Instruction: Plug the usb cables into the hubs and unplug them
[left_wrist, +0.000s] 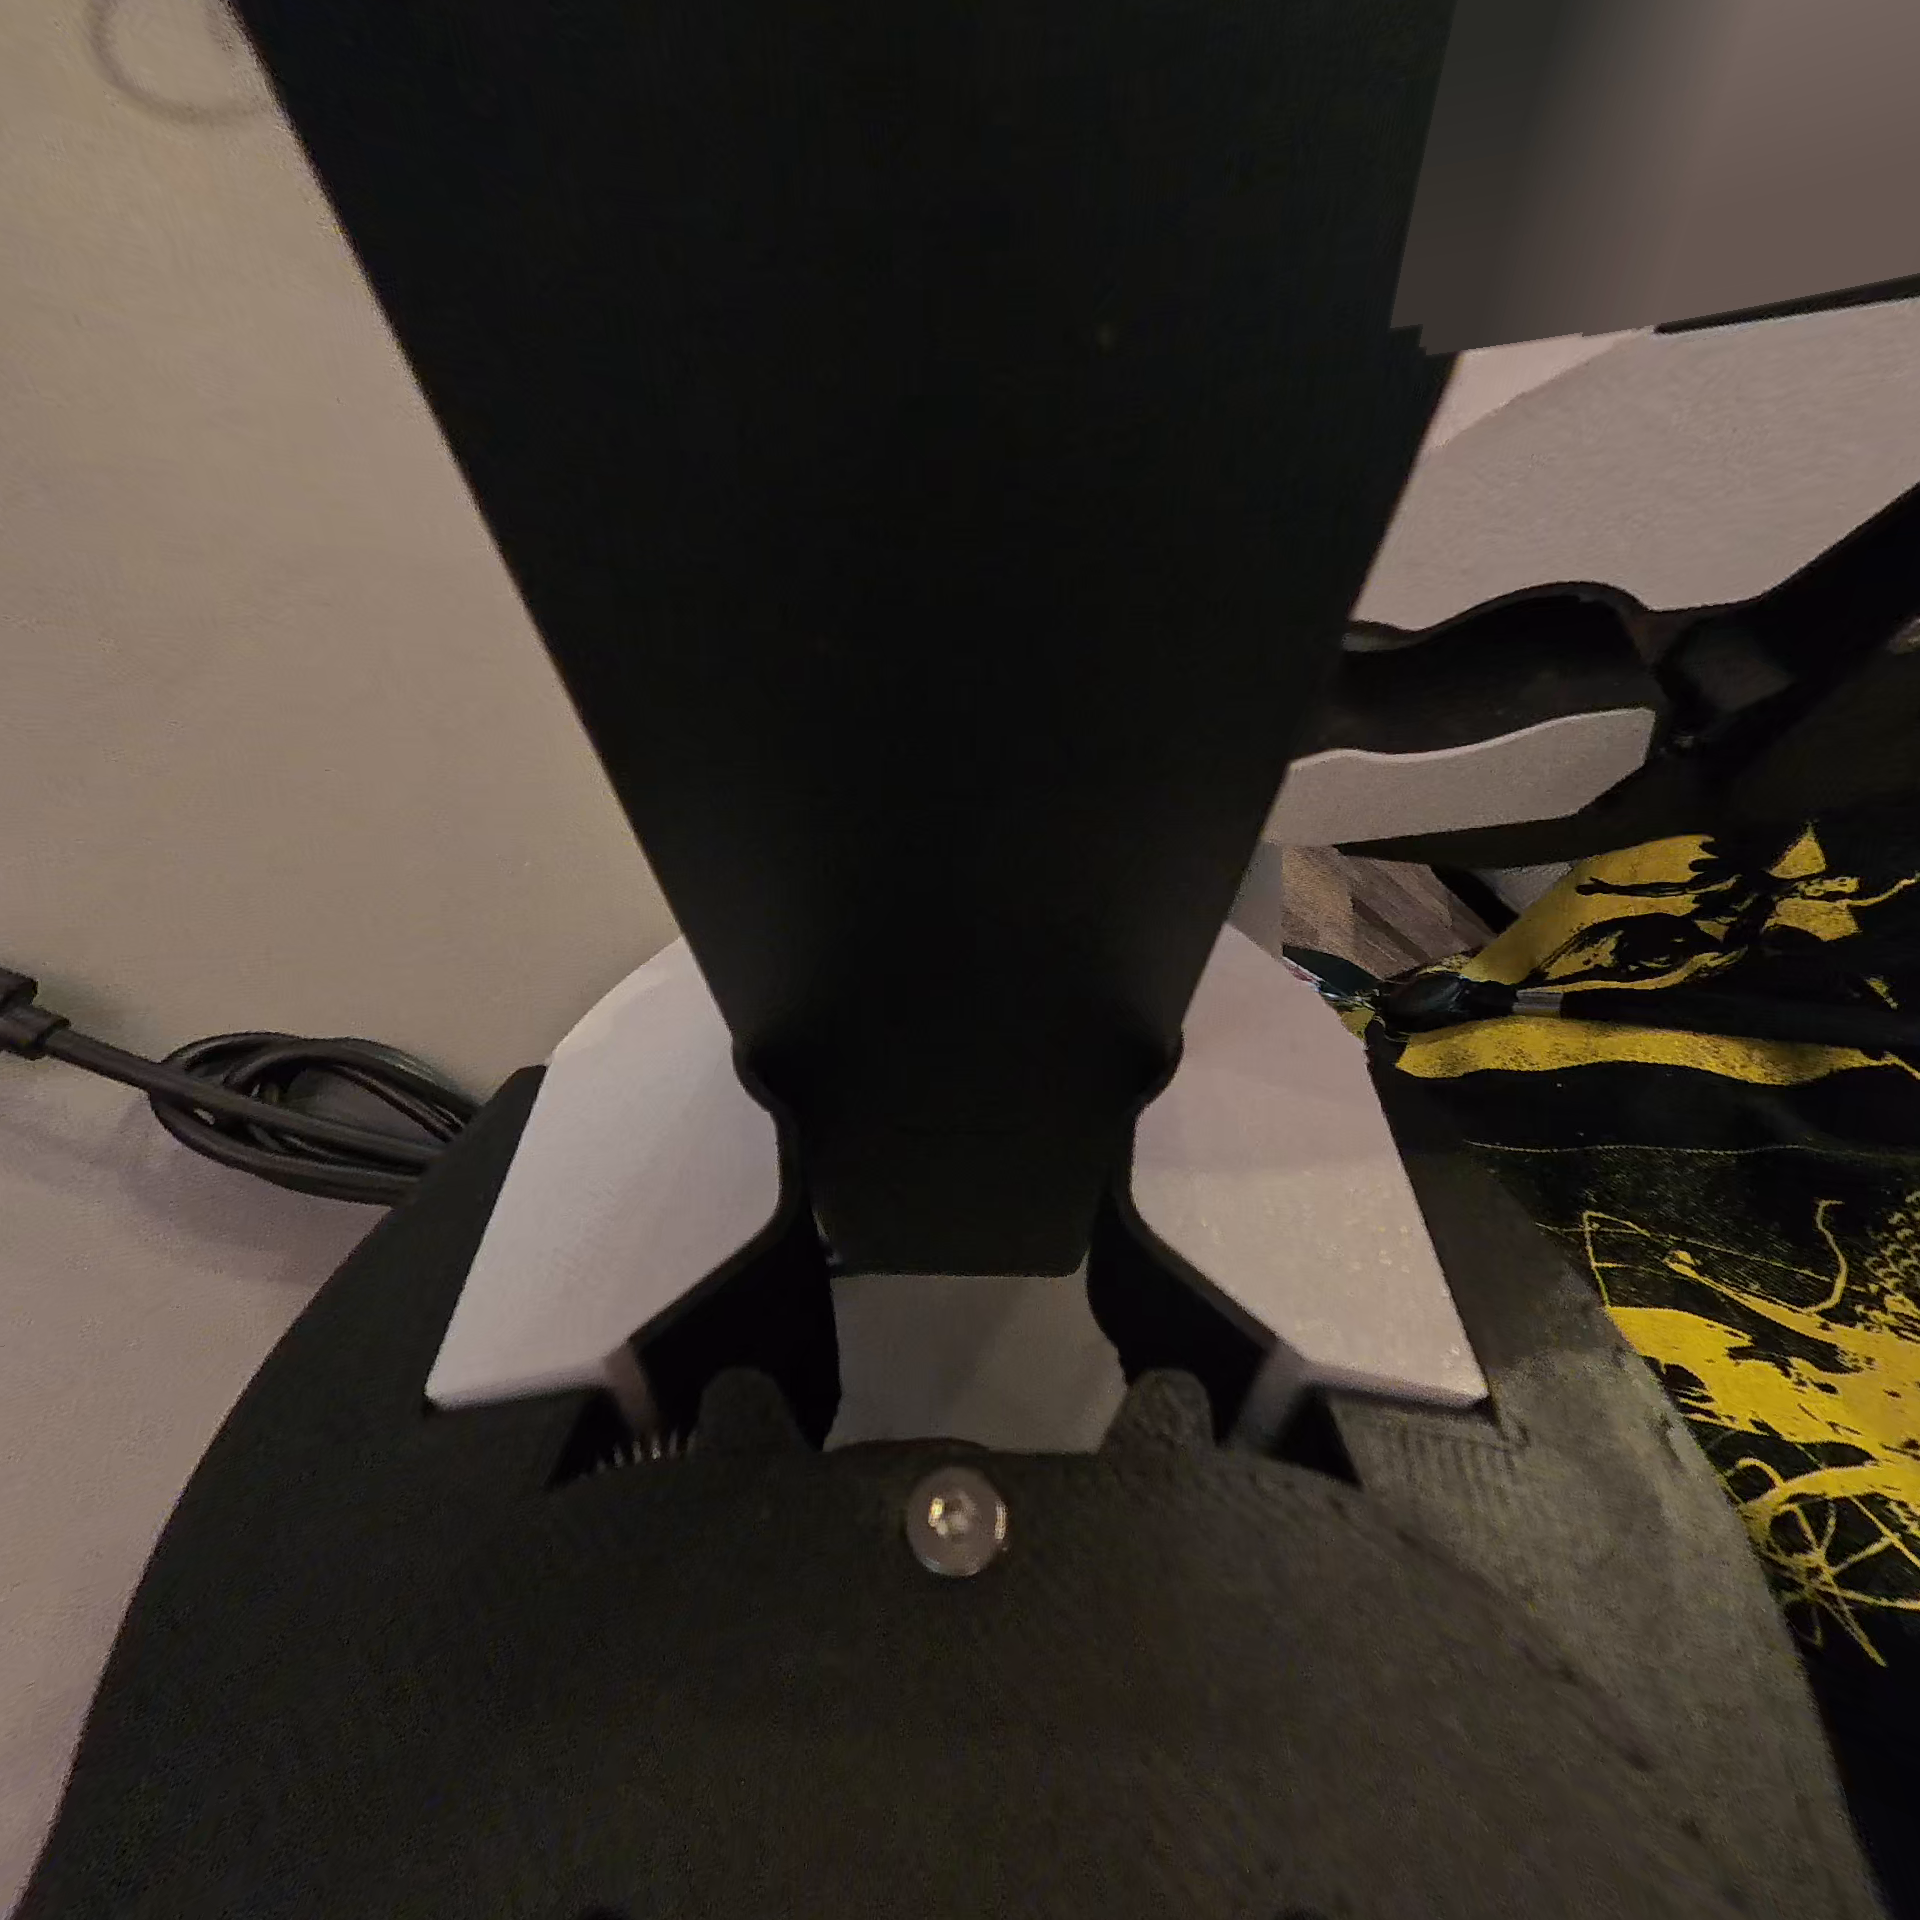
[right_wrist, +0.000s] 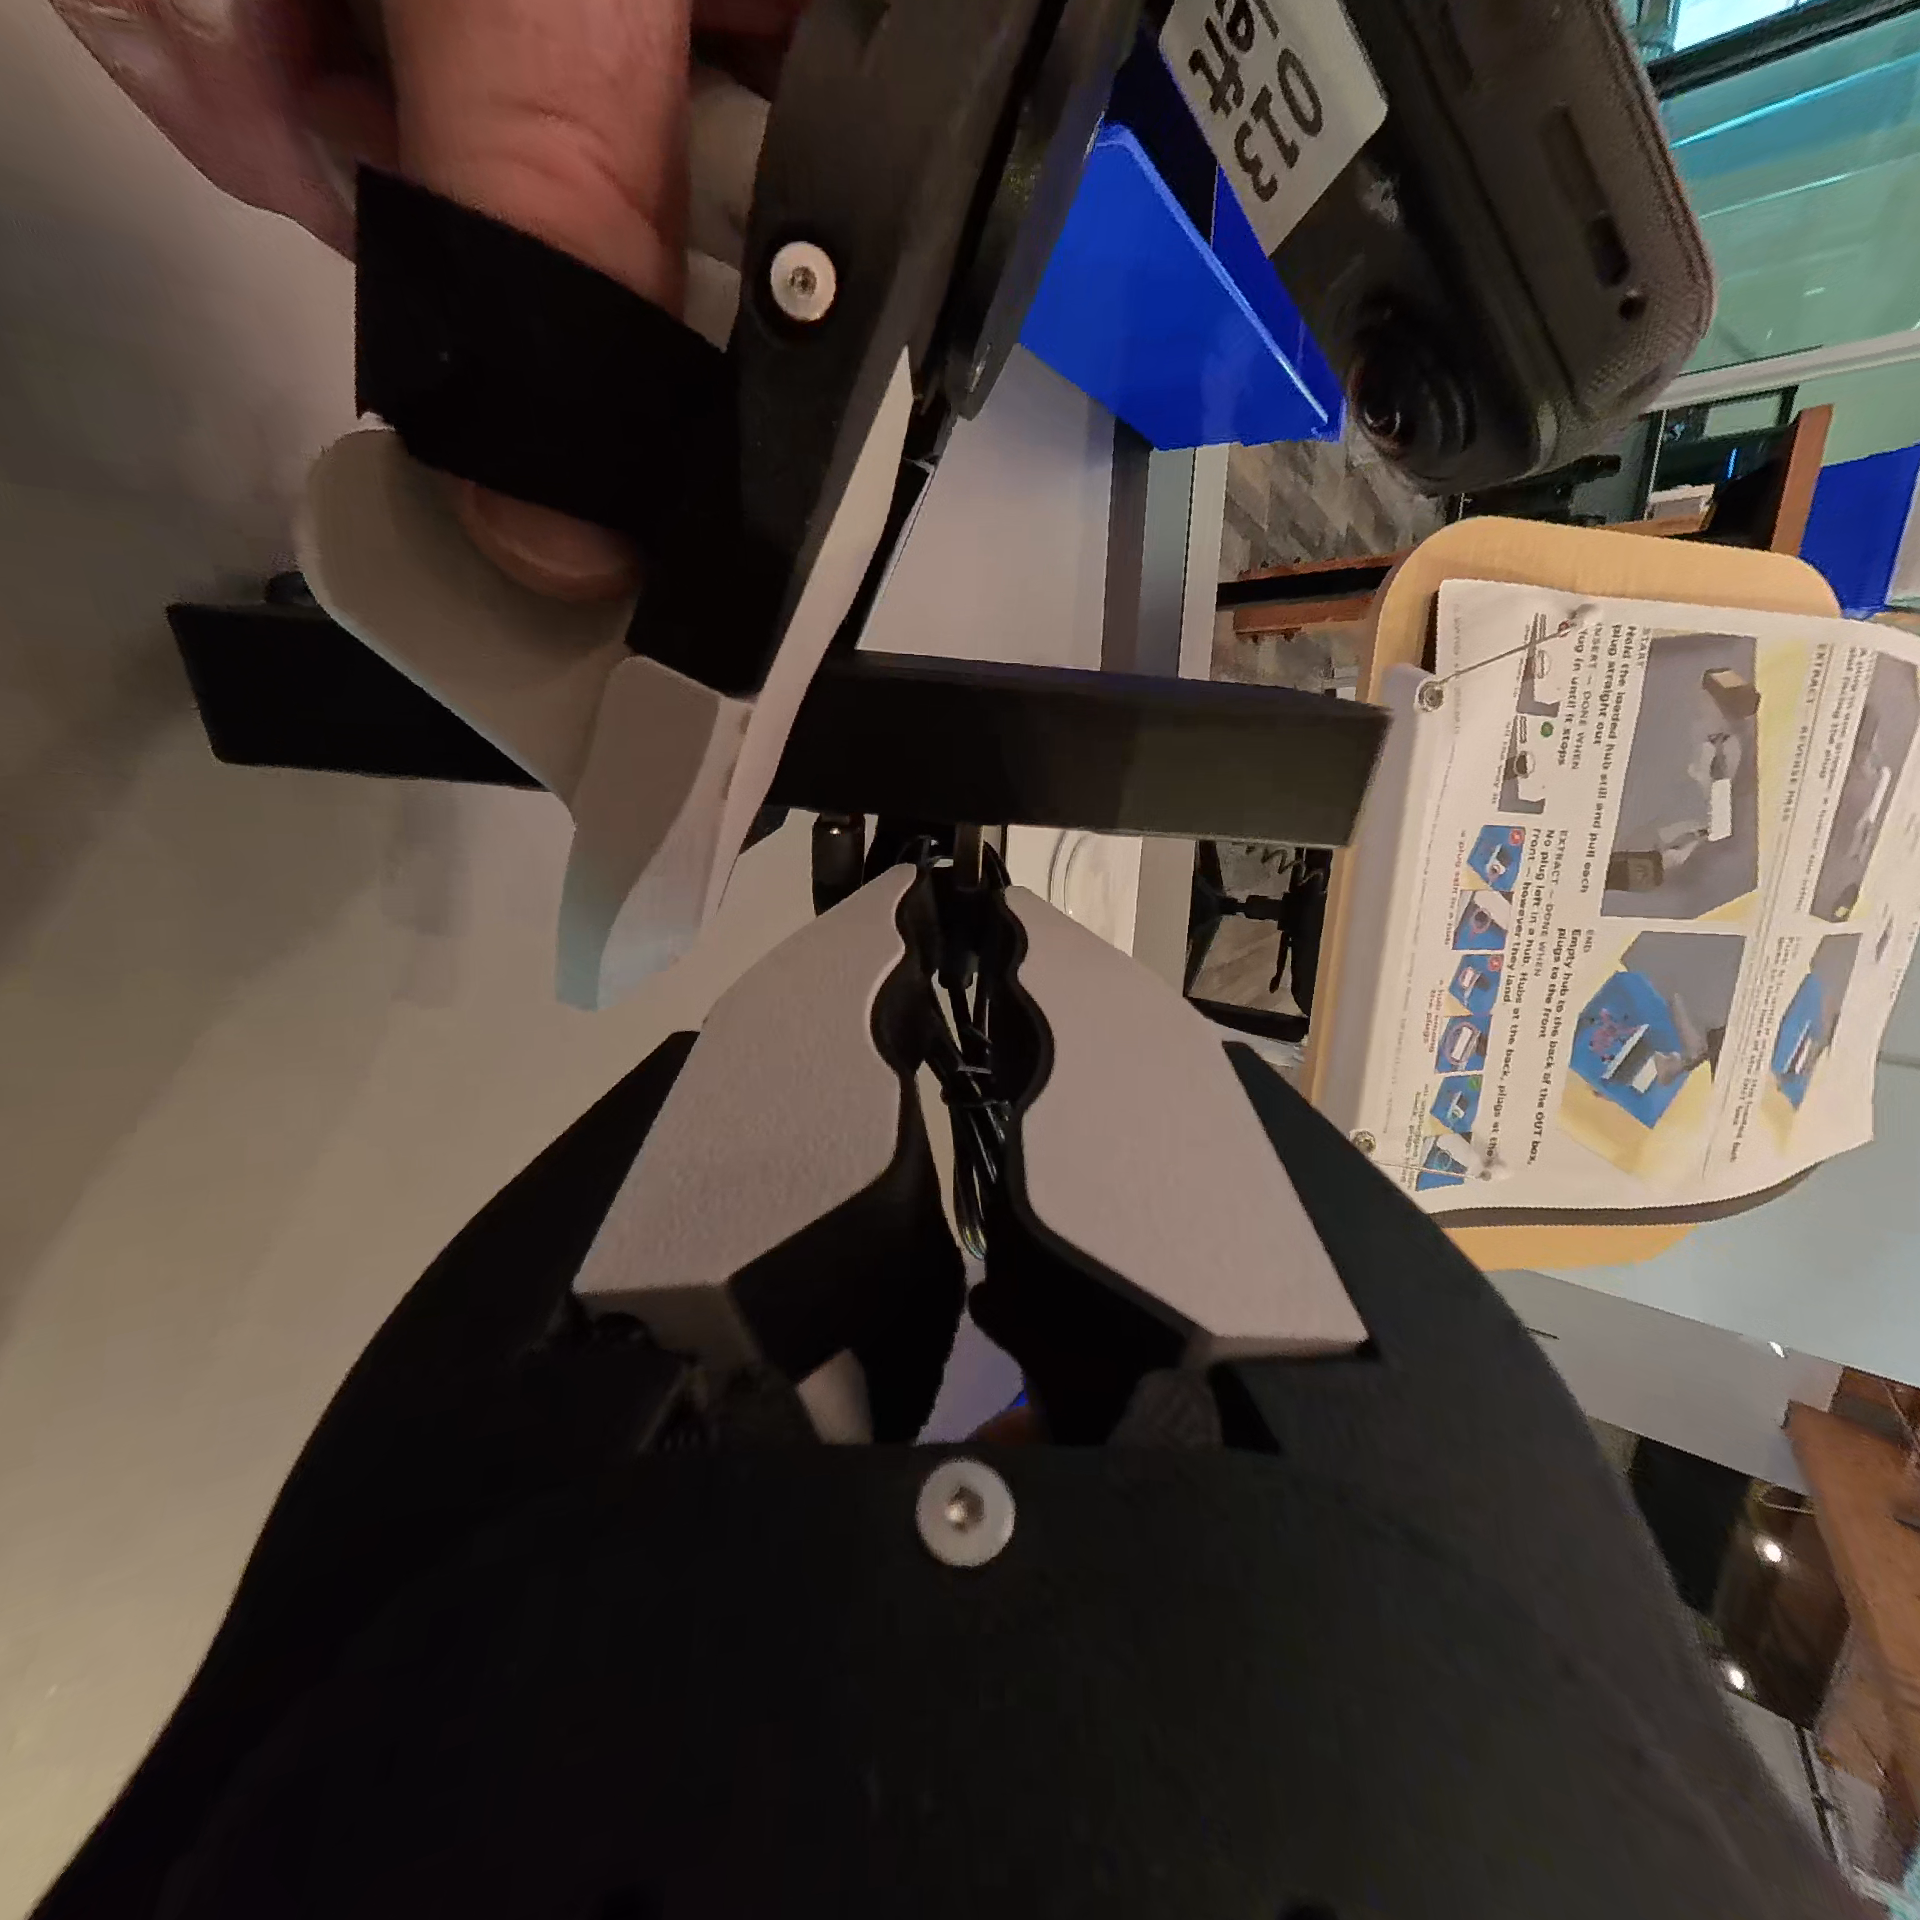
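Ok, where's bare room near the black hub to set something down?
Bare: the pale surface left of the black hub, beyond the coiled cable. Crowded: the right side, with the right gripper and the yellow-black cloth.

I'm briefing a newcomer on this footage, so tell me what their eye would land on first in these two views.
A black hub fills the middle of the left wrist view, clamped in the left hand-held gripper. In the right wrist view the right hand-held gripper is shut on a thin black usb cable just beneath that hub, with a person's hand top left and a printed sheet on the right.
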